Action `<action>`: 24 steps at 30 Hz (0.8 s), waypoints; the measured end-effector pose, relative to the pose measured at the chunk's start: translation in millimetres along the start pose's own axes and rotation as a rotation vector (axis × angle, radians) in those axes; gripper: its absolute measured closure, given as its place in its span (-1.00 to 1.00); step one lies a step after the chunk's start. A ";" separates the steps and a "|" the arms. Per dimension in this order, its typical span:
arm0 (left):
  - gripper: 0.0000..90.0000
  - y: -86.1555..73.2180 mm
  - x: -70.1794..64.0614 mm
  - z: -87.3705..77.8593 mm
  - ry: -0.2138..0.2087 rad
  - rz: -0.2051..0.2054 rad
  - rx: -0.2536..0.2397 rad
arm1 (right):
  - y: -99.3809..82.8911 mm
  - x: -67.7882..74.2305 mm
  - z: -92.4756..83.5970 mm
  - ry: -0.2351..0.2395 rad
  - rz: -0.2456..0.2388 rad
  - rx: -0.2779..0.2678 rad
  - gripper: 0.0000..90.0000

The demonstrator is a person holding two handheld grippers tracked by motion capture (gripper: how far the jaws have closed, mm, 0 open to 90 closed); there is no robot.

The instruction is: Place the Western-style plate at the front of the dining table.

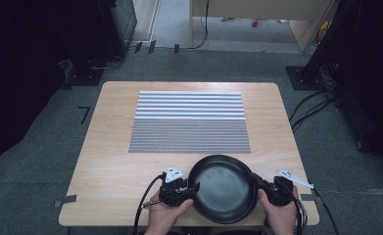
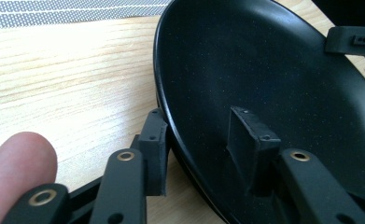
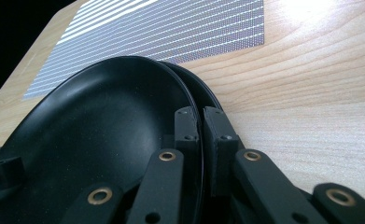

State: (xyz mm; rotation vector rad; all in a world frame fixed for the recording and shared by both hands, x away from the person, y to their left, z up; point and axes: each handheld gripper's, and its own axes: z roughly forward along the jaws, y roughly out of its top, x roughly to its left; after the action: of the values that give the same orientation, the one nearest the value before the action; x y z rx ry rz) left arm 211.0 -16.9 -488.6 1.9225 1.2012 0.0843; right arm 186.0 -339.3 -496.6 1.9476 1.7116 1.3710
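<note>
At the desk's [image 1: 110, 161] near edge, my right claw [image 3: 201, 123] pinches the black plate's [image 1: 224, 188] rim; my left claw [image 2: 203, 140] straddles the opposite rim, jaws apart, both hands low.

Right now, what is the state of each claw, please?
Left claw: jaws astride the black plate's rim, not yet pressing; open.
Right claw: shut on the black plate's opposite rim.
</note>
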 end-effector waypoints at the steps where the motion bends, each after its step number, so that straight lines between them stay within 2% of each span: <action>1: 0.34 0.5 1.1 -1.0 -0.003 -0.006 -0.002 | 0.1 -0.3 0.3 0.004 0.007 0.000 0.89; 5: 0.38 1.6 1.6 -3.3 0.002 -0.010 -0.003 | 0.1 -0.3 1.6 0.017 0.016 -0.001 0.89; 13: 0.46 6.0 8.6 -14.4 0.018 -0.023 -0.021 | -3.7 7.6 6.4 0.035 -0.007 0.015 0.88; 18: 0.49 8.9 12.8 -22.3 0.005 -0.008 -0.028 | -4.9 12.4 8.7 0.037 -0.023 0.013 0.88; 24: 0.47 5.9 16.5 -22.3 -0.009 -0.018 -0.032 | -5.6 11.5 10.8 0.045 -0.020 0.022 0.88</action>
State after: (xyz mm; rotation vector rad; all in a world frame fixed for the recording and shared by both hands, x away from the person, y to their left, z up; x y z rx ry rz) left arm 213.8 8.4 -476.2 1.8826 1.2038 0.0849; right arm 188.9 -323.3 -500.6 1.9199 1.7680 1.4055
